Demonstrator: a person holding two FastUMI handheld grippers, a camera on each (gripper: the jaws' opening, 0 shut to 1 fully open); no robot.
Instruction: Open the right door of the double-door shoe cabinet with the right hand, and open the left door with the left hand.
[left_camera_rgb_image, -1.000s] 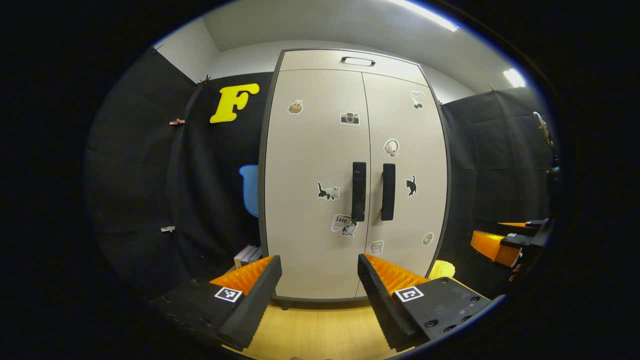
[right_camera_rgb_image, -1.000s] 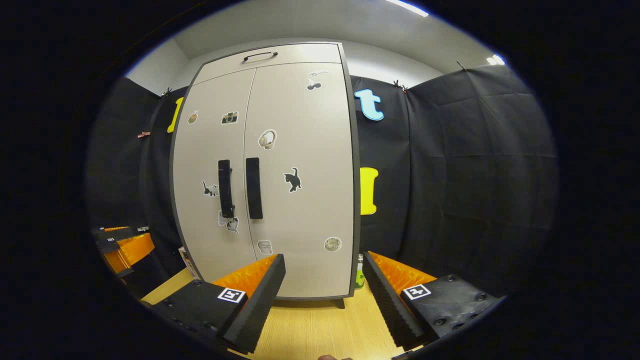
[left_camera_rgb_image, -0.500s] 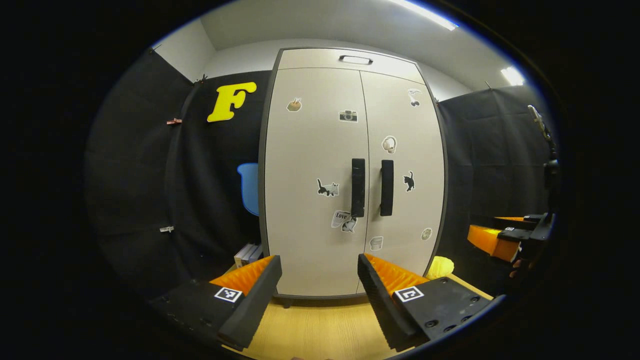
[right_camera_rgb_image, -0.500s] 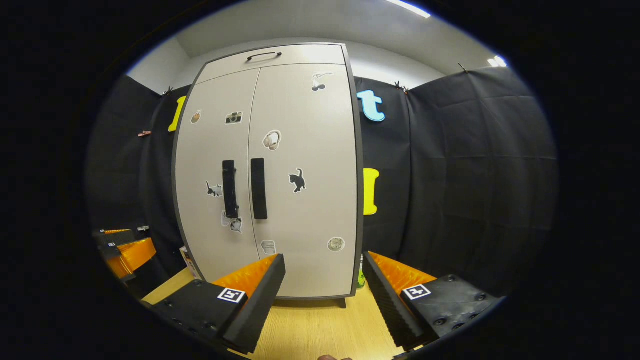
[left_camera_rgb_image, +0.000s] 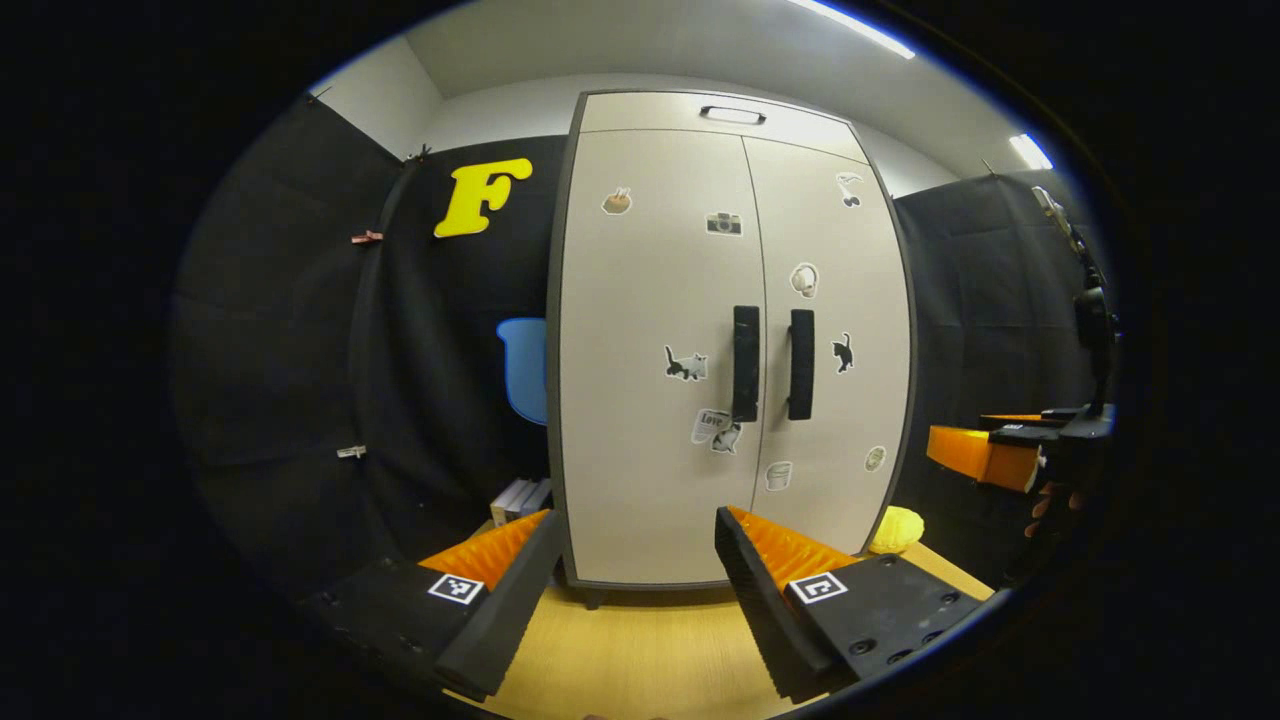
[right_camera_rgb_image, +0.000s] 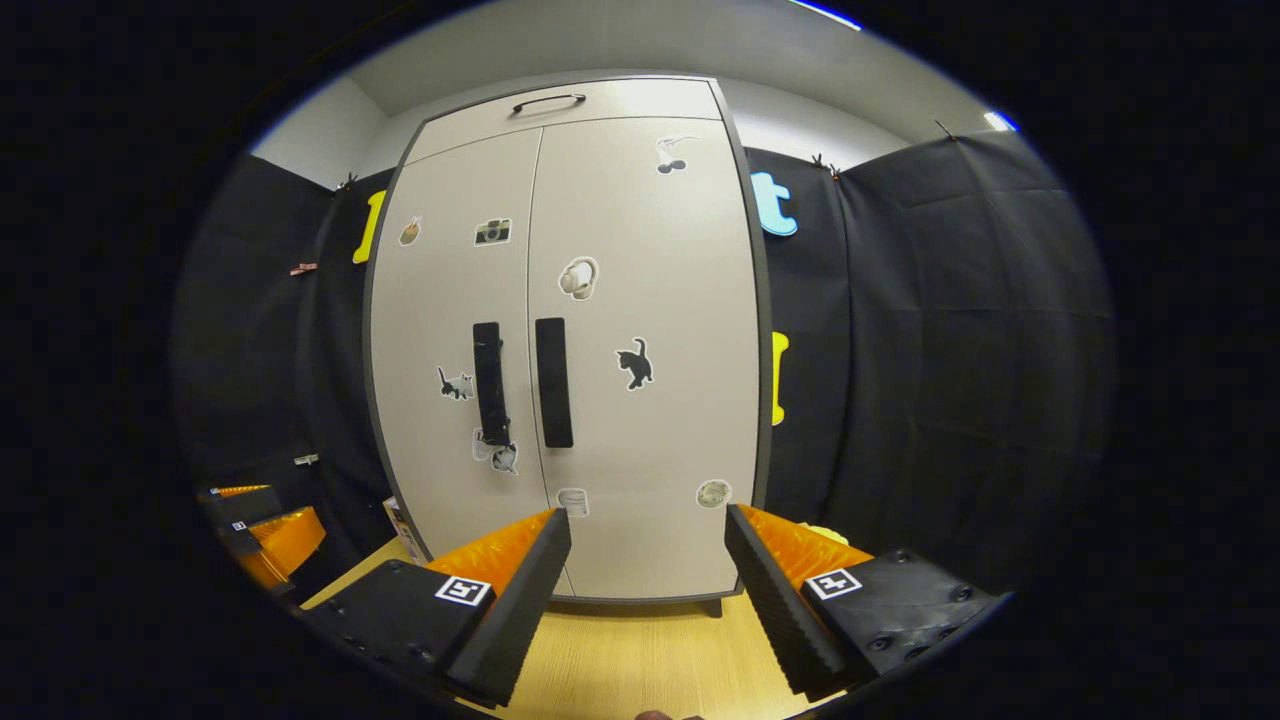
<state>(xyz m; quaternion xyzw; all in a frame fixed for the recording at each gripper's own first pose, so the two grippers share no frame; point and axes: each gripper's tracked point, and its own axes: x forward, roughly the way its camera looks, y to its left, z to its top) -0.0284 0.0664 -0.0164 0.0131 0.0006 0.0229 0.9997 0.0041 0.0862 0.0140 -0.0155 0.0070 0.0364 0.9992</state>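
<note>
The left gripper (left_camera_rgb_image: 634, 585) and right gripper (right_camera_rgb_image: 646, 590) hang over the pale wooden floor (right_camera_rgb_image: 640, 660), jaws spread and empty. Well ahead stands the beige double-door shoe cabinet (right_camera_rgb_image: 640, 300), both doors shut; its two black vertical handles (left_camera_rgb_image: 745, 363) (right_camera_rgb_image: 553, 382) are untouched, so both openings remain.

cabinet front (right_camera_rgb_image: 640, 300) unobstructed | books (left_camera_rgb_image: 520, 497) left | yellow object (left_camera_rgb_image: 897, 528) right

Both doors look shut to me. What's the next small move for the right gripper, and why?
Probably ease the right gripper forward and left toward the right door handle. It is open, well short of the shut cabinet, and the handle sits left of its fingers.
</note>
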